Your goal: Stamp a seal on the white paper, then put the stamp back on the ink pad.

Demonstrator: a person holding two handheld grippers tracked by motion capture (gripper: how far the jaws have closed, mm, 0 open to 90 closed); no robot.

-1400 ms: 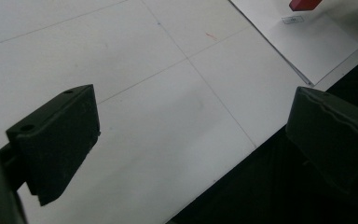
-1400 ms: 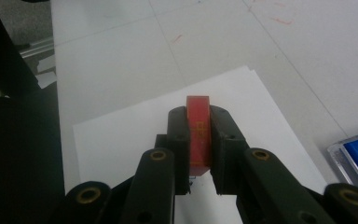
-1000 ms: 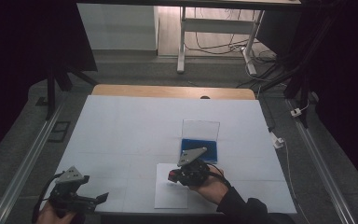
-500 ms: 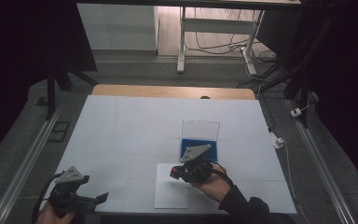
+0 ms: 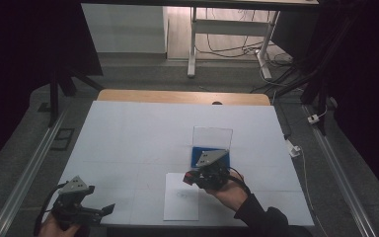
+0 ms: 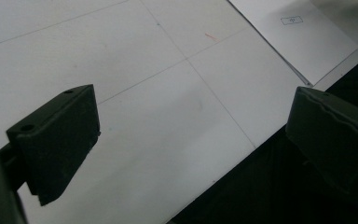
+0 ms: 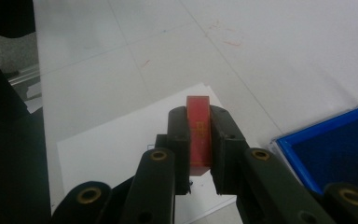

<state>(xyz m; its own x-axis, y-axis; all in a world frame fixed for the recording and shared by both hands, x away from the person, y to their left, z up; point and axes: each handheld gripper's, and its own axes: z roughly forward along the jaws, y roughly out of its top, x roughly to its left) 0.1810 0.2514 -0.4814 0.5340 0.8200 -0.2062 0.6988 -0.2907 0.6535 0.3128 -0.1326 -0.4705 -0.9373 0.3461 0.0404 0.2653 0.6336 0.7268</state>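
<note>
The right gripper [image 7: 199, 140] pinches a small red rectangular stamp block [image 7: 198, 130] between its two black jaws, which press flat against the block's sides; the block stands upright in the grip, its top edge rising just above the jaw tips. In the high view this right gripper [image 5: 197, 177] hangs over the upper right corner of a white sheet of paper [image 5: 180, 207] that lies near the front edge of the table. Just beside the gripper, toward the far side, sits a blue ink pad in an open case [image 5: 223, 154] with its clear lid [image 5: 212, 136] standing up behind it; in the right gripper view the blue pad [image 7: 340, 149] lies close to the right of the jaws.

The left gripper [image 5: 91, 210] is held at the front left corner of the white table [image 5: 138, 128], its jaws spread wide with nothing between them. In the left gripper view the sheet of paper [image 6: 303, 39] lies well apart, bearing a small printed box.
</note>
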